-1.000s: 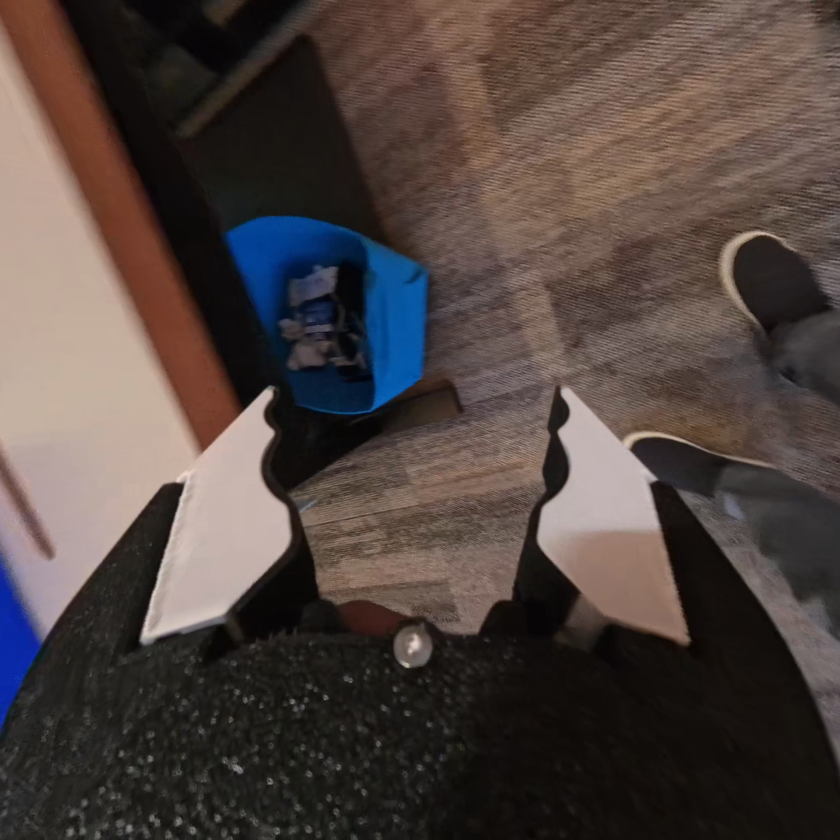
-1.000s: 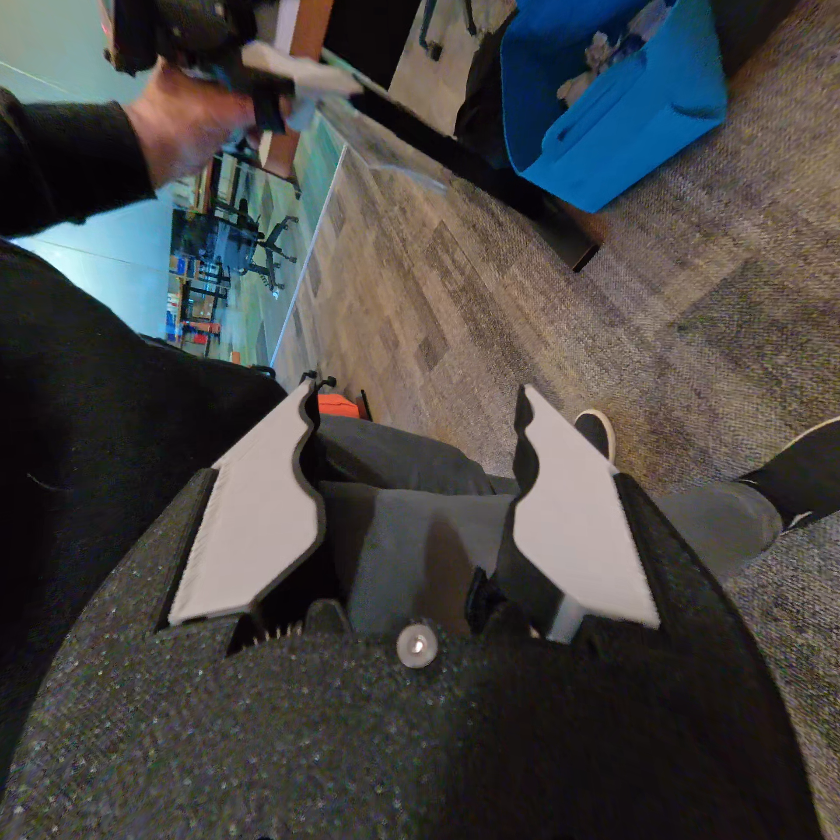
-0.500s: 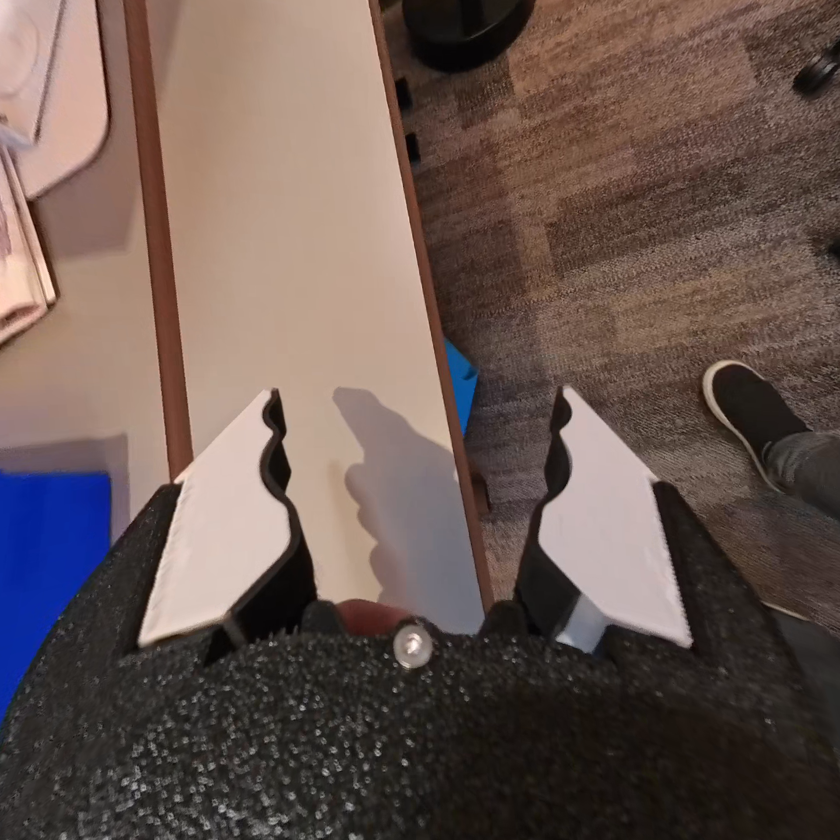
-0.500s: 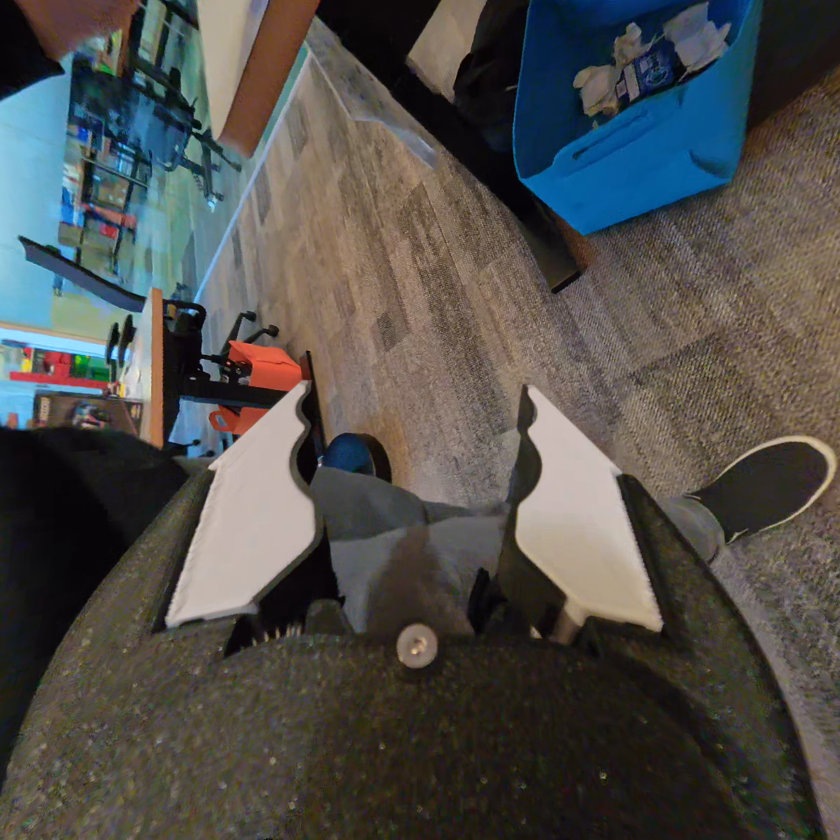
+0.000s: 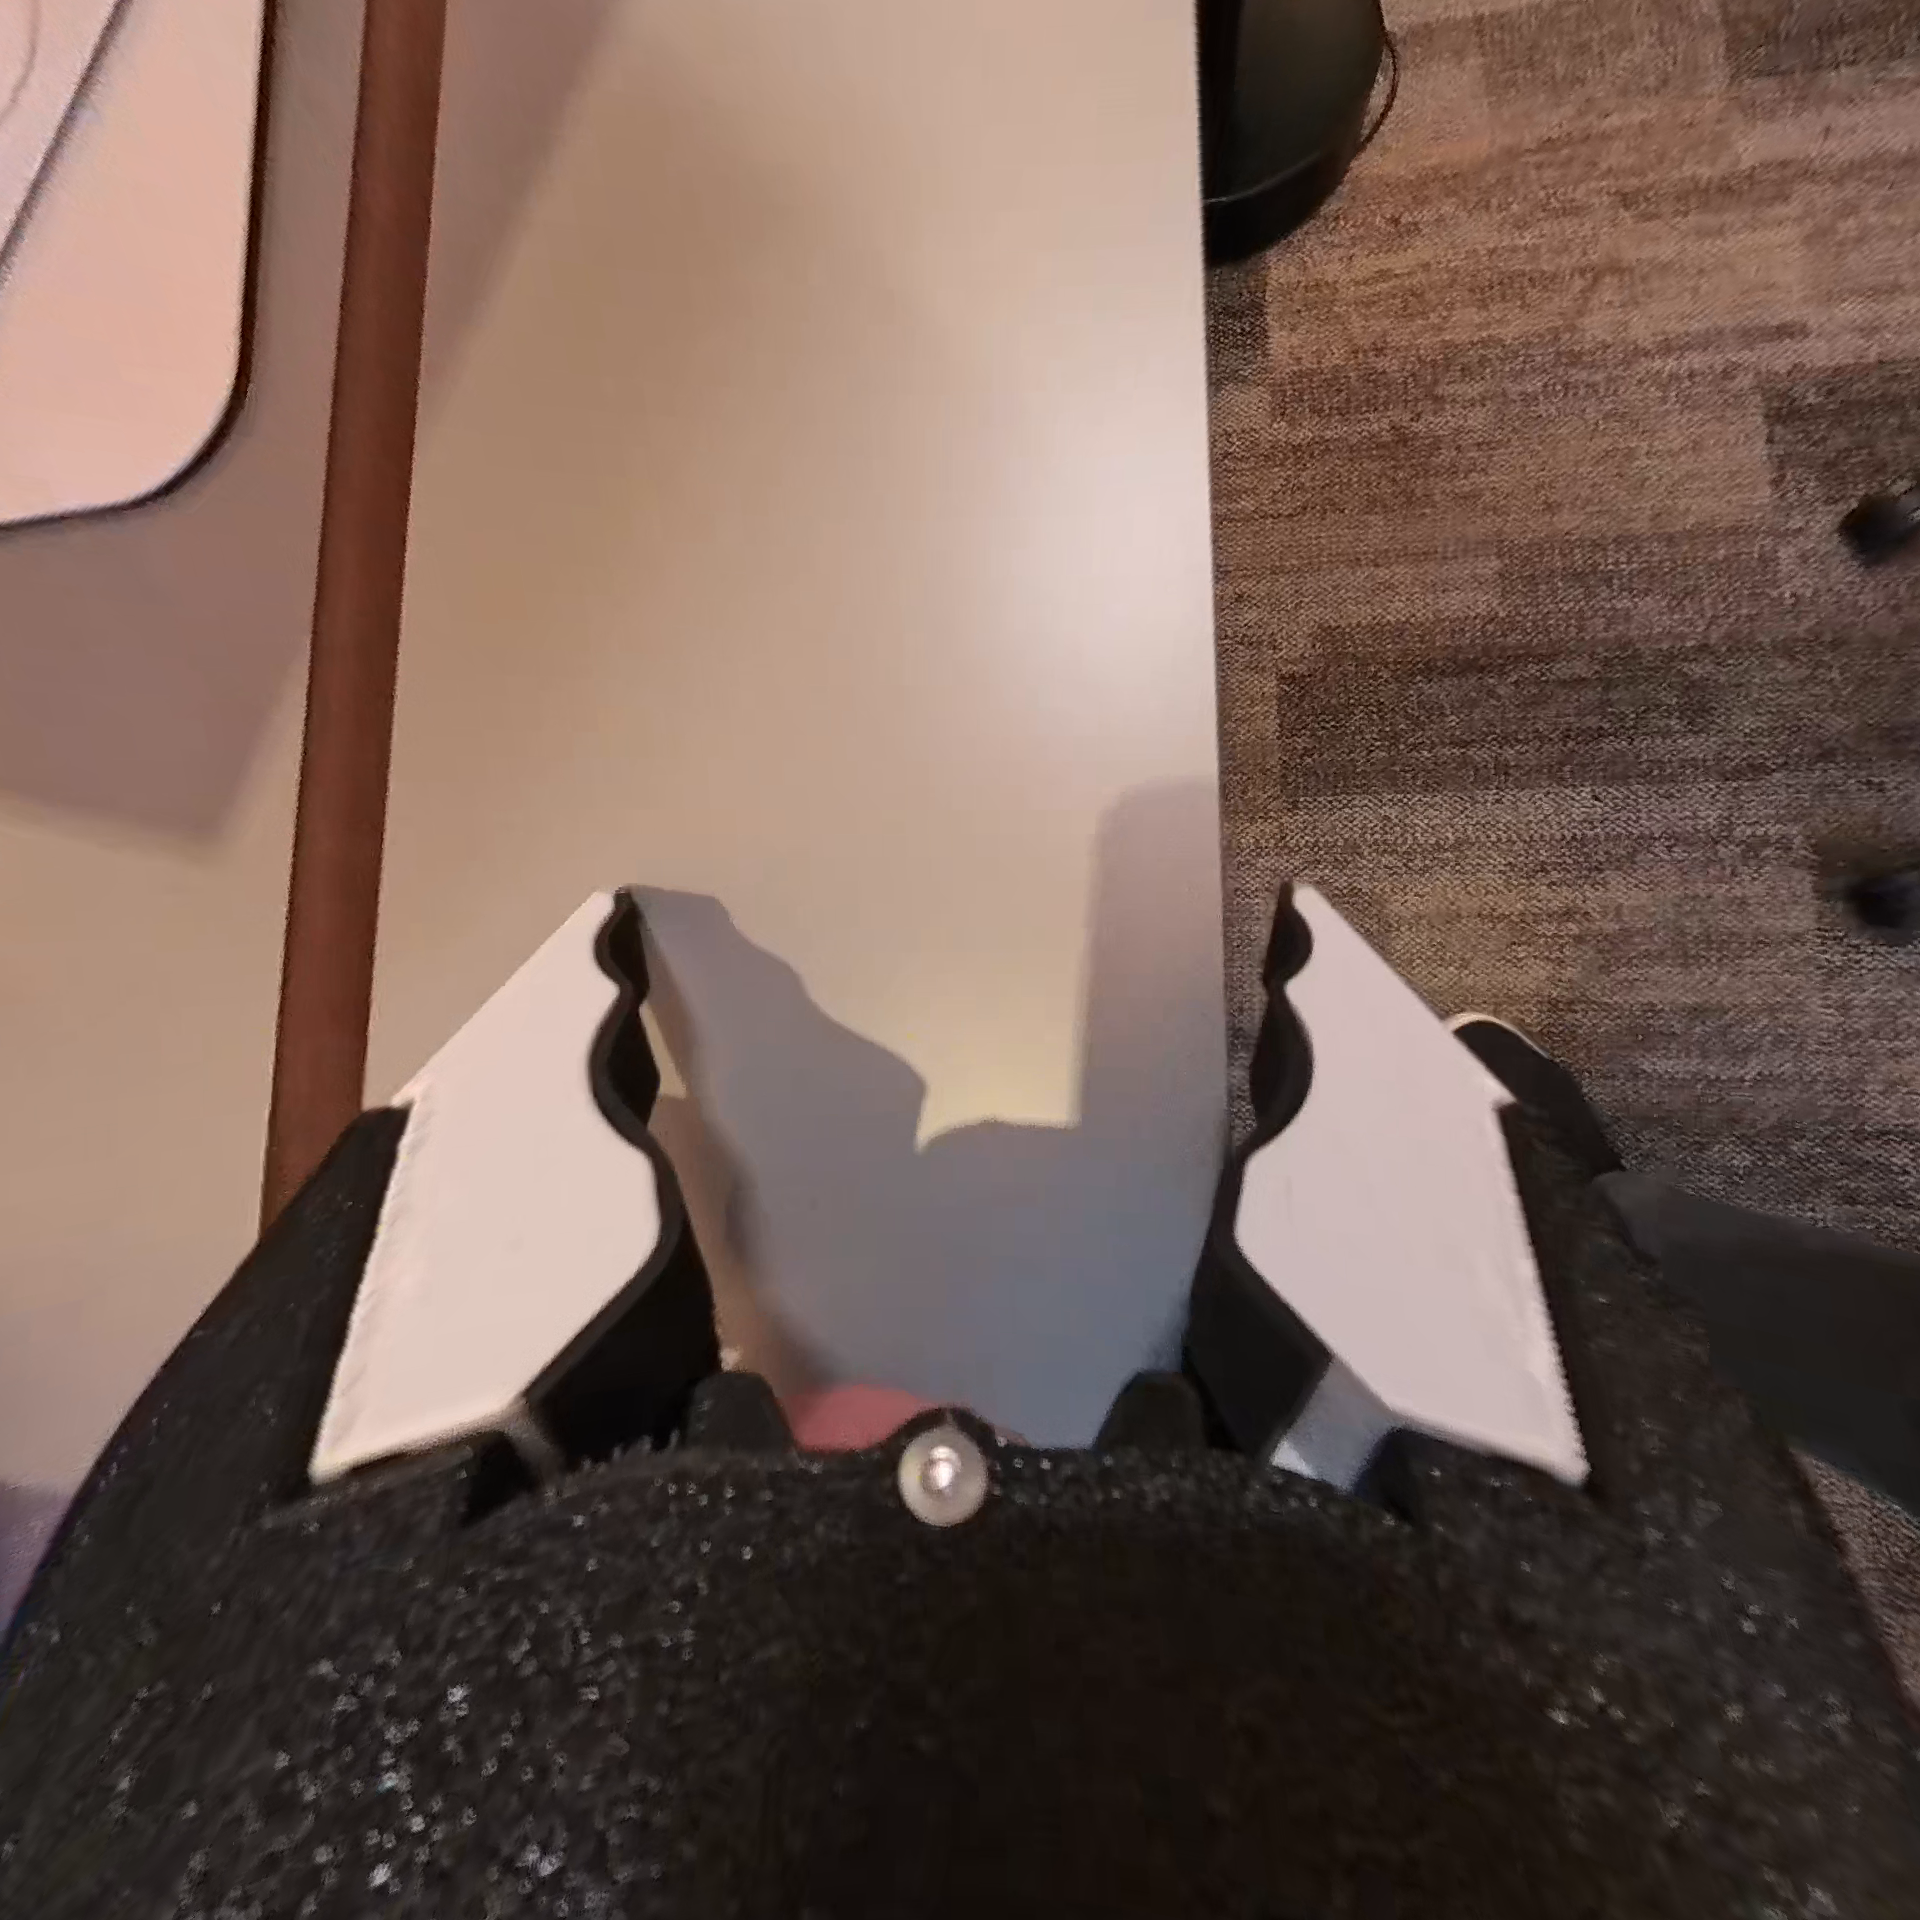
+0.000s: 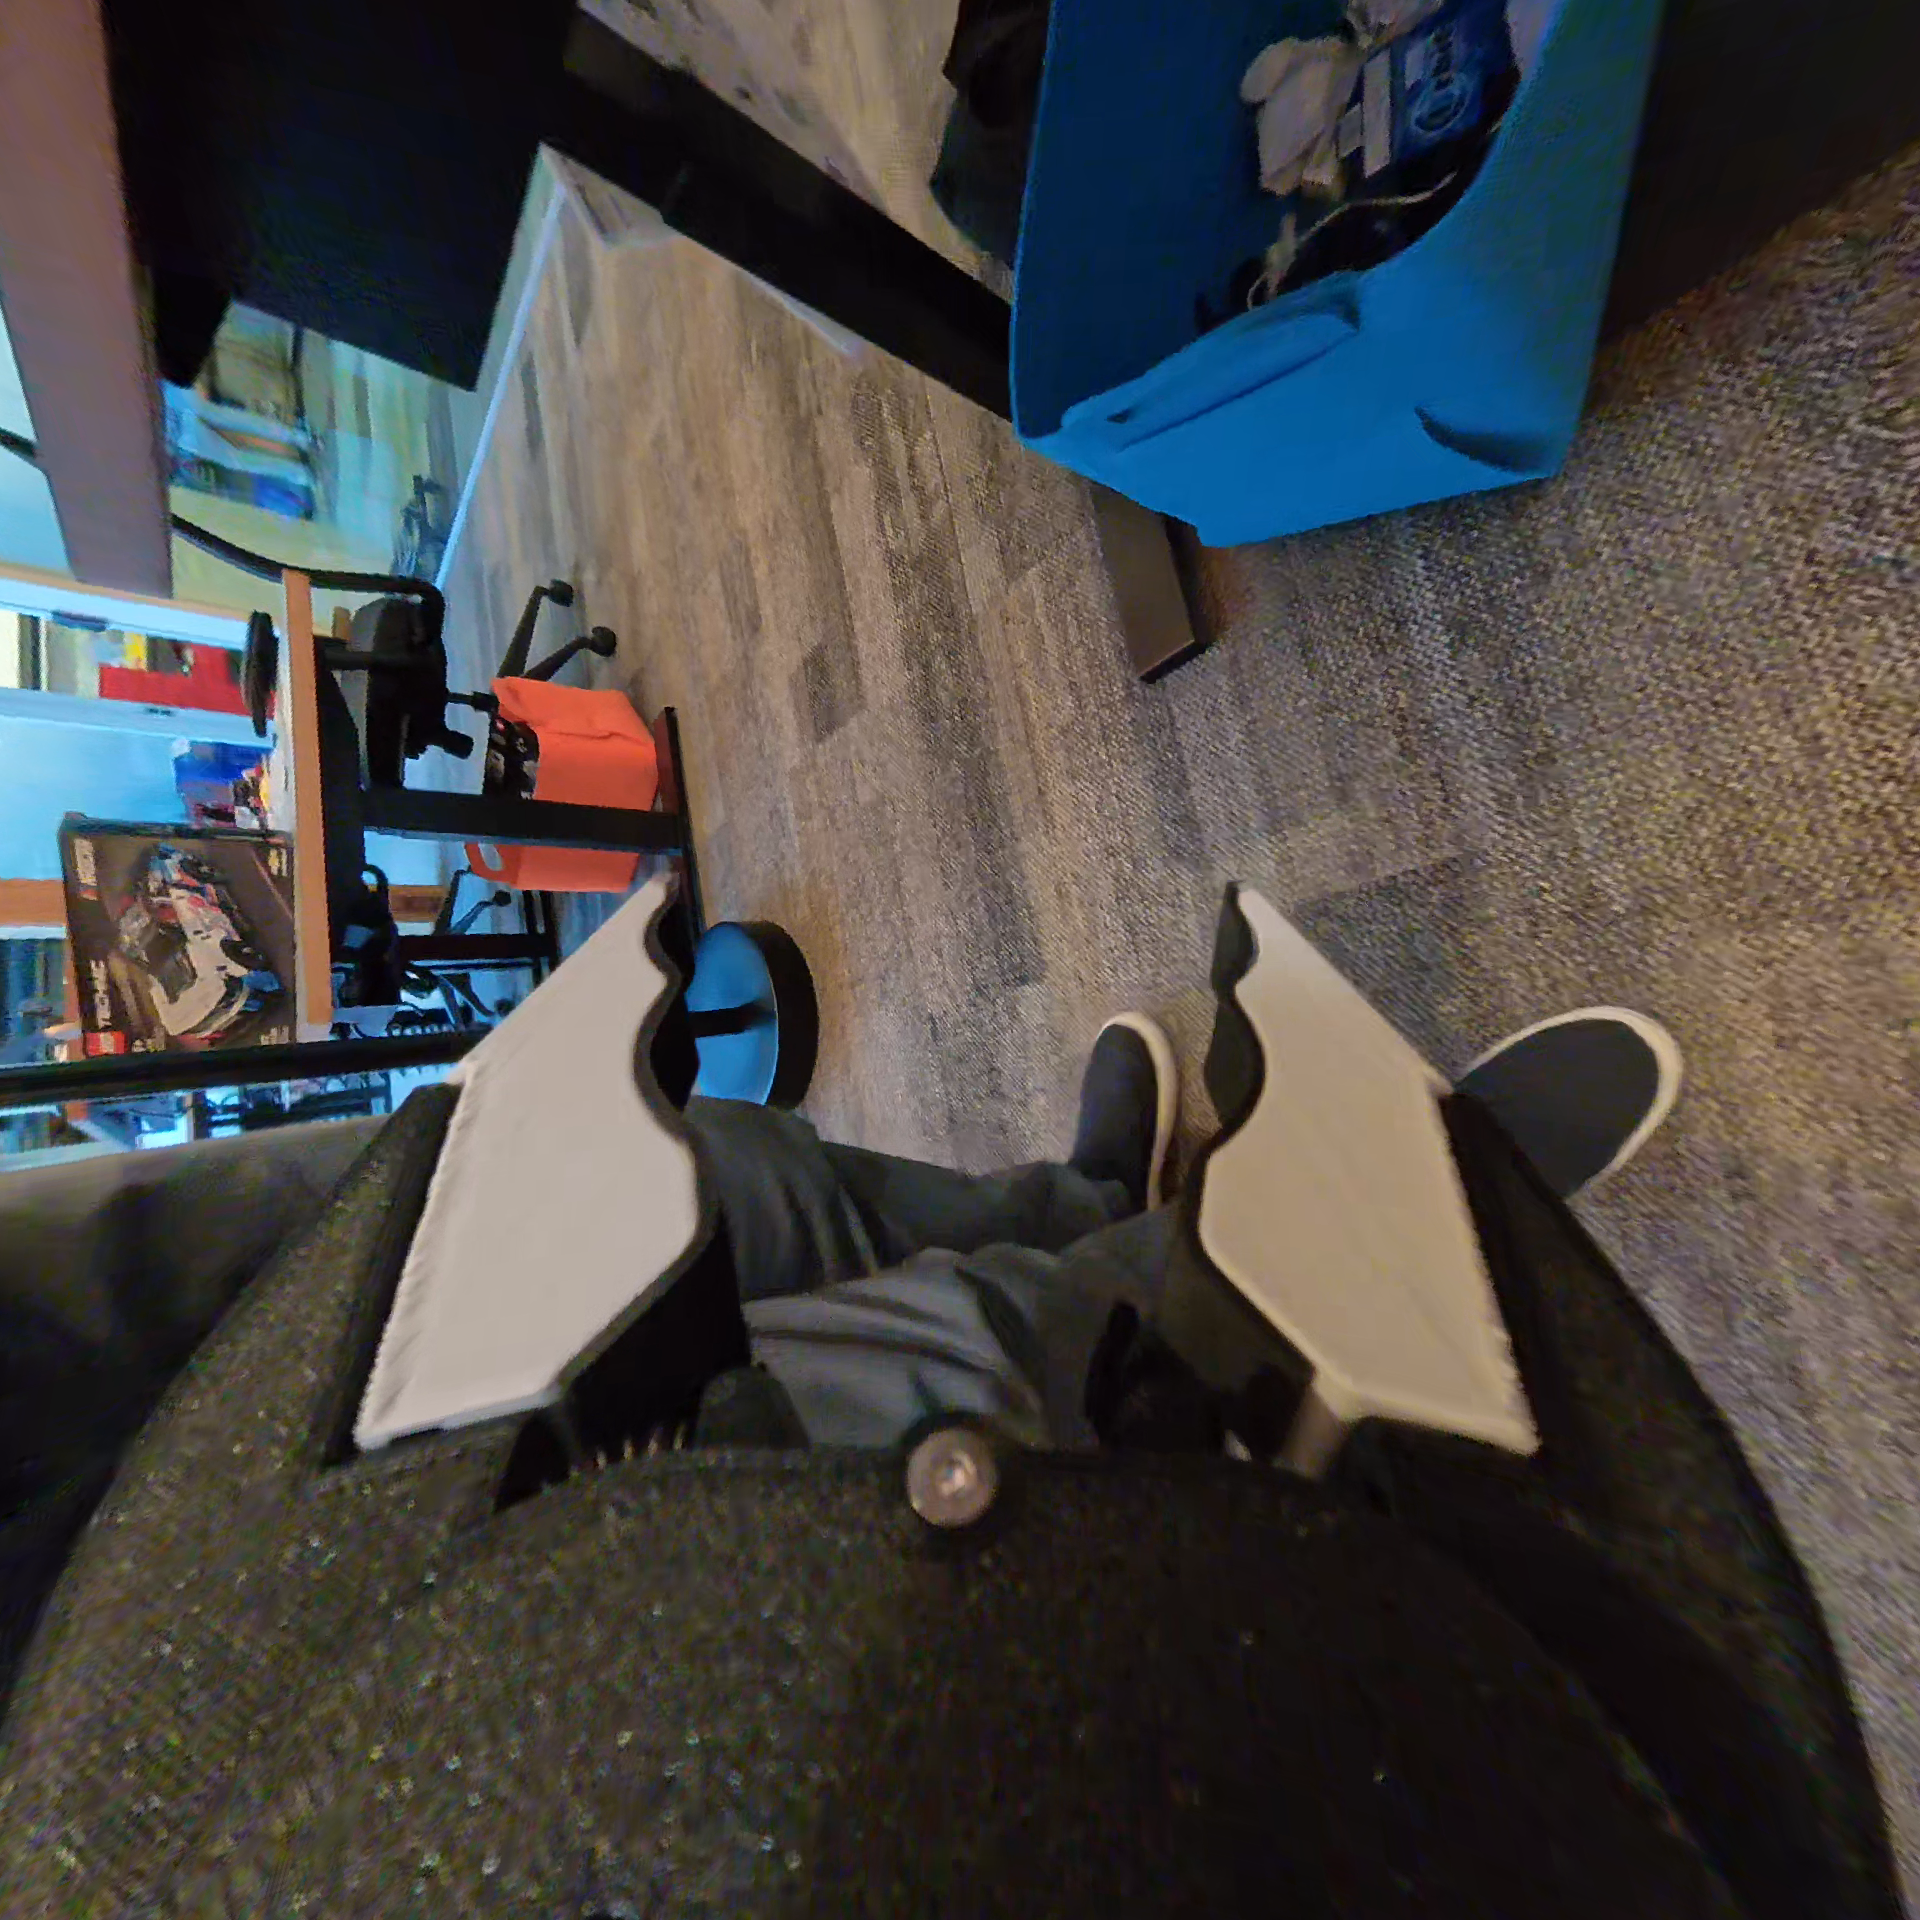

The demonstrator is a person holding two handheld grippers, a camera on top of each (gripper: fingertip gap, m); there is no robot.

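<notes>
White tabletop [image 5: 810, 468] lies straight under and ahead of the left gripper [image 5: 956, 904]; its long axis runs away along the fingers, with a brown edge strip [image 5: 353, 623] on its left side and grey carpet [image 5: 1558, 623] off its right edge. Left gripper is spread wide with nothing between the fingers. Its shadow falls on the tabletop just below, so it is close above, but contact cannot be told. Its left finger is over the top and its right finger hangs past the table's right edge, over the carpet. A pale rounded-corner mat or tray [image 5: 104, 260] sits beyond the strip at far left, a black round base [image 5: 1288, 104] at the table's far right corner, and a dark shoe [image 5: 1527, 1081] just beside the right finger. Right gripper [image 6: 948, 888] is well apart from the table, low over the person's grey trouser legs [image 6: 935, 1247] and pointing across the carpet. It is also spread wide, gripping nothing and touching nothing visible. Ahead of it at upper right is a blue fabric bin [image 6: 1299, 416] with crumpled white stuff inside. An orange bin [image 6: 582, 790], an office chair [image 6: 405, 675] and a blue-topped round stool base [image 6: 743, 1013] are off to its left. Left gripper is the nearer one to the tabletop.
</notes>
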